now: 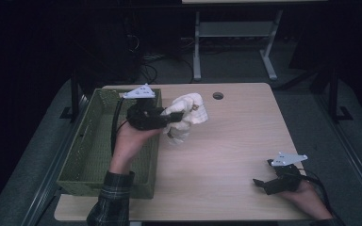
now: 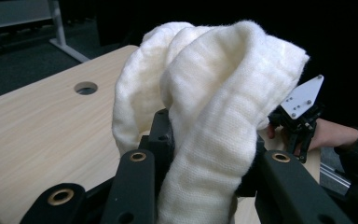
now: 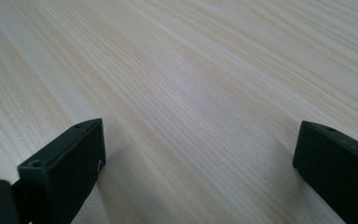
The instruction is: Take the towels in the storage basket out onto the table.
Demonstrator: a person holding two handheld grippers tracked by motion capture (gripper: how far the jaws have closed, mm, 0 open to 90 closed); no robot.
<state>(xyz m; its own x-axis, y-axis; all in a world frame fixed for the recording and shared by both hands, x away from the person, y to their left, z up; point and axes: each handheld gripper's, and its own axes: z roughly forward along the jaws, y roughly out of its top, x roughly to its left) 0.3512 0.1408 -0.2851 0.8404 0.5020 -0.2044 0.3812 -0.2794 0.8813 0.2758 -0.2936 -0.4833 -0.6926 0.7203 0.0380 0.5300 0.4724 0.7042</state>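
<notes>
A cream-white knitted cloth (image 1: 187,114) hangs bunched in the air over the table's left half, beside the basket's right wall. My left gripper (image 1: 173,117) is shut on the cloth, and in the left gripper view the cloth (image 2: 214,107) drapes thickly over and between the two black jaws. My right gripper (image 1: 261,183) rests low at the table's near right corner, held by a hand. In the right gripper view its jaws stand wide apart over bare wood, with nothing between them.
A green woven basket (image 1: 90,155) stands along the left edge of the light wooden table (image 1: 235,141). A round cable hole (image 1: 218,95) sits near the far edge. A white table frame (image 1: 235,42) stands on the dark floor behind.
</notes>
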